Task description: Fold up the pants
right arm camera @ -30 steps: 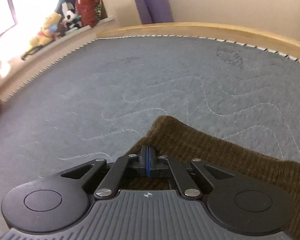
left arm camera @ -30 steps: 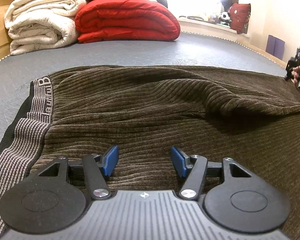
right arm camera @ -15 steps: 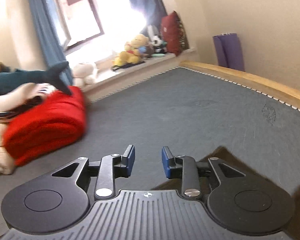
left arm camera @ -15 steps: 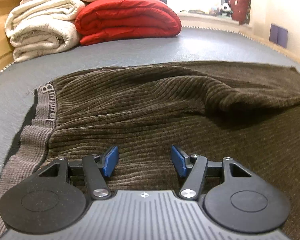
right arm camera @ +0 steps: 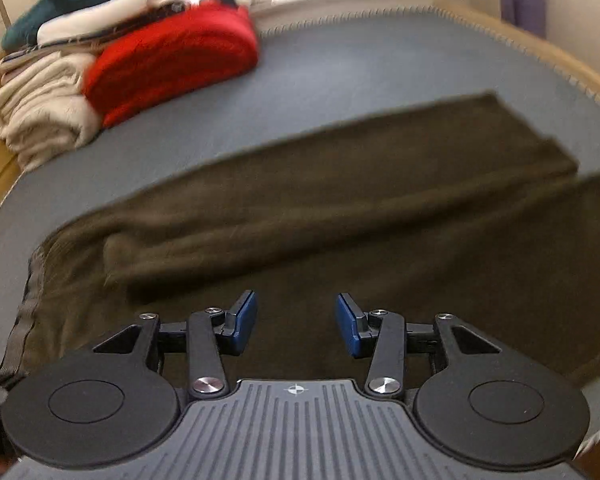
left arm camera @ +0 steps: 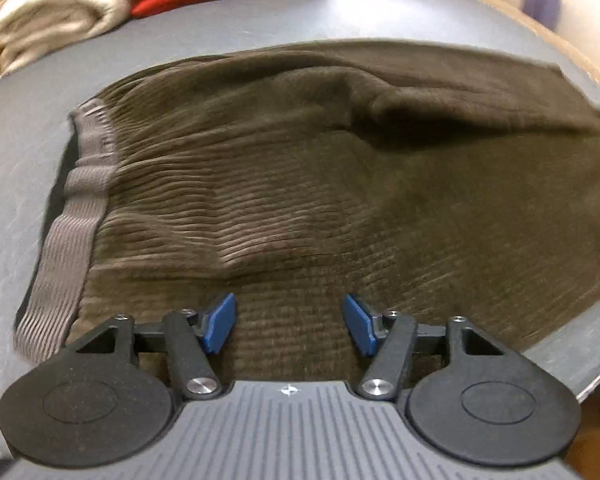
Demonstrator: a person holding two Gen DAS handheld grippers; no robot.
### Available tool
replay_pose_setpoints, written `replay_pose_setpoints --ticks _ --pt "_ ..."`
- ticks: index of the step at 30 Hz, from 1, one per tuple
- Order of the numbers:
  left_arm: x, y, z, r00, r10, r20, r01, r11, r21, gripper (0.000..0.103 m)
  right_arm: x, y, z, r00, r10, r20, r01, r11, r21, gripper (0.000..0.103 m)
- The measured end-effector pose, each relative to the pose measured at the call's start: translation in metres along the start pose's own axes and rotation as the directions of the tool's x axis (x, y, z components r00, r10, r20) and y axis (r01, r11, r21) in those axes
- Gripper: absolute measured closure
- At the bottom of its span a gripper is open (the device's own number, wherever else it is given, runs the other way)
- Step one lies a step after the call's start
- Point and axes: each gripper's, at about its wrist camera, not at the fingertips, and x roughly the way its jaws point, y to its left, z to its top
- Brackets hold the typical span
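Dark brown ribbed pants (left arm camera: 340,184) lie spread on the grey mattress (left arm camera: 20,140), with a grey striped waistband (left arm camera: 72,240) at the left. In the right wrist view the pants (right arm camera: 340,208) stretch across, both legs running to the right, one leg lying partly over the other. My left gripper (left arm camera: 289,322) is open and empty above the near edge of the pants by the waist. My right gripper (right arm camera: 297,322) is open and empty above the near edge of the pants.
A folded red quilt (right arm camera: 172,56) and cream blankets (right arm camera: 40,108) are stacked at the far left of the mattress. A wooden bed rim (right arm camera: 540,56) runs along the right. A purple roll (right arm camera: 522,4) stands by the wall.
My right gripper let go of the pant leg end, opened and swung left to face the whole garment. My left gripper rose and pulled back, staying open.
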Motion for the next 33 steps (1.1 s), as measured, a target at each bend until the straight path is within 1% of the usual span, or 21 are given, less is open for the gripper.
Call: replay_pose_setpoints --ticks 1,3,4,6,7,9,12,13,15,16,17,18,19,21,23,25,26,30,31,33 --pt "-0.010 0.007 0.000 1.000 0.000 0.030 0.001 0.999 -0.042 0.037 -0.001 0.007 -0.007 1.000 0.010 -0.006 -0.011 1.000 -0.016 0.057" --pt "-0.024 0.021 0.003 0.998 0.017 0.064 -0.012 0.996 -0.089 0.044 0.002 0.021 -0.022 0.999 0.006 -0.036 -0.009 0.996 -0.091 0.057" --pt "-0.030 0.028 0.004 0.997 0.029 0.075 -0.021 0.995 -0.102 0.049 0.003 0.027 -0.027 0.999 0.001 -0.048 -0.007 0.991 -0.131 0.057" --pt "-0.035 0.042 0.010 0.995 0.039 0.089 -0.028 0.993 -0.112 0.054 0.006 0.039 -0.035 0.997 -0.007 -0.074 -0.009 0.979 -0.202 0.057" --pt "-0.036 0.049 0.014 0.994 0.055 0.093 -0.045 0.993 -0.108 0.059 0.008 0.044 -0.040 0.996 -0.007 -0.089 -0.013 0.975 -0.224 0.057" --pt "-0.035 0.065 0.027 0.990 0.107 0.096 -0.098 0.991 -0.092 0.059 0.017 0.047 -0.049 0.992 -0.015 -0.122 -0.018 0.966 -0.258 0.057" --pt "-0.028 0.101 0.044 0.981 0.171 0.096 -0.160 0.981 -0.113 0.056 0.028 0.049 -0.056 0.987 -0.036 -0.158 -0.011 0.958 -0.287 0.057" --pt "-0.024 0.112 0.043 0.981 0.177 0.083 -0.166 0.978 -0.127 0.053 0.030 0.050 -0.058 0.985 -0.039 -0.170 -0.012 0.956 -0.292 0.057" --pt "-0.011 0.133 0.031 0.979 0.199 0.050 -0.188 0.968 -0.165 0.047 0.032 0.049 -0.064 0.982 -0.037 -0.188 -0.022 0.953 -0.302 0.057" --pt "-0.003 0.145 0.027 0.982 0.190 -0.010 -0.188 0.957 -0.221 0.047 0.033 0.050 -0.065 0.980 -0.031 -0.194 -0.031 0.950 -0.310 0.057" --pt "-0.002 0.158 0.023 0.989 0.146 -0.026 -0.148 0.946 -0.287 0.046 0.032 0.051 -0.067 0.980 -0.021 -0.198 -0.044 0.947 -0.319 0.057" --pt "-0.004 0.166 0.022 0.993 0.121 -0.012 -0.118 0.937 -0.329 0.045 0.031 0.053 -0.068 0.979 -0.008 -0.203 -0.061 0.942 -0.330 0.057" --pt "-0.005 0.170 0.022 0.995 0.104 -0.005 -0.100 0.932 -0.349 0.044 0.030 0.057 -0.069 0.978 0.007 -0.209 -0.080 0.936 -0.343 0.057" --pt "-0.001 0.173 0.022 0.998 0.059 -0.031 -0.066 0.933 -0.355 0.041 0.031 0.064 -0.074 0.972 0.027 -0.235 -0.117 0.918 -0.378 0.056" --pt "0.008 0.174 0.023 0.997 0.004 -0.077 -0.031 0.935 -0.354 0.038 0.034 0.071 -0.082 0.963 0.022 -0.267 -0.139 0.894 -0.426 0.056" --pt "0.012 0.177 0.023 0.994 -0.003 -0.105 -0.036 0.931 -0.364 0.033 0.038 0.075 -0.089 0.960 0.004 -0.279 -0.139 0.874 -0.466 0.056" --pt "0.014 0.178 0.022 0.993 -0.008 -0.116 -0.037 0.926 -0.376 0.033 0.037 0.077 -0.090 0.962 -0.001 -0.275 -0.136 0.868 -0.478 0.056" --pt "0.013 0.182 0.019 0.992 -0.023 -0.125 -0.028 0.920 -0.391 0.033 0.036 0.075 -0.088 0.961 0.005 -0.275 -0.137 0.875 -0.464 0.056" --pt "0.013 0.182 0.019 0.991 -0.025 -0.129 -0.028 0.921 -0.389 0.034 0.036 0.075 -0.088 0.962 0.007 -0.274 -0.138 0.877 -0.460 0.056" --pt "0.014 0.181 0.022 0.990 -0.029 -0.135 -0.024 0.927 -0.374 0.046 0.035 0.076 -0.088 0.963 0.011 -0.270 -0.139 0.876 -0.461 0.056"
